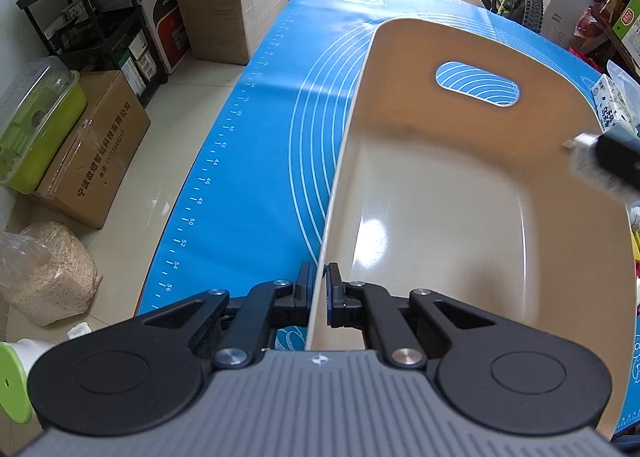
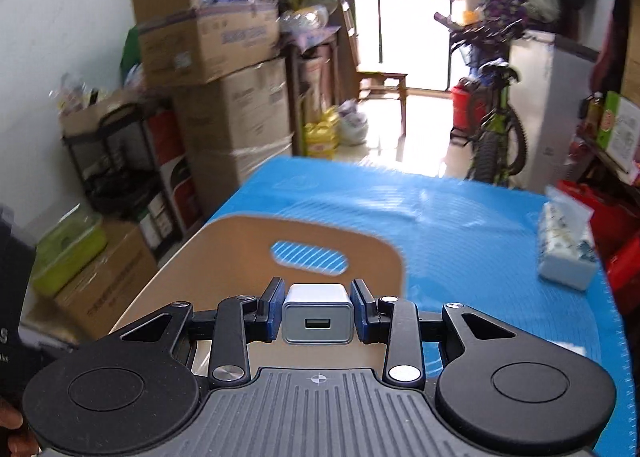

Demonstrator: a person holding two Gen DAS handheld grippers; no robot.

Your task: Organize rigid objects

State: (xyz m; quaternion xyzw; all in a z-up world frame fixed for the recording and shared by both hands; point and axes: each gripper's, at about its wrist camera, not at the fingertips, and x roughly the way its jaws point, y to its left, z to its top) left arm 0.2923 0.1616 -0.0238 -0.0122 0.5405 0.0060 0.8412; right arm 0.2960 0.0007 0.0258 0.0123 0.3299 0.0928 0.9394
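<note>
Basically mid-delivery: the right gripper [image 2: 318,311] is pinching a white USB charger [image 2: 318,315] above the near end of the beige bin [image 1: 460,193], while the left gripper [image 1: 319,289] is clamped on the bin's rim, steadying it on the blue mat [image 1: 256,145]. Next move, I'd guess: lower over the bin's floor, then release.

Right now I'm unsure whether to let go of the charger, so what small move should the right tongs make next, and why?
Probably carry the white USB charger a little forward and down over the beige bin before releasing. The right tongs clamp it above the bin's near edge, not yet inside, while the left tongs pinch the bin's rim and steady it on the blue mat.
</note>
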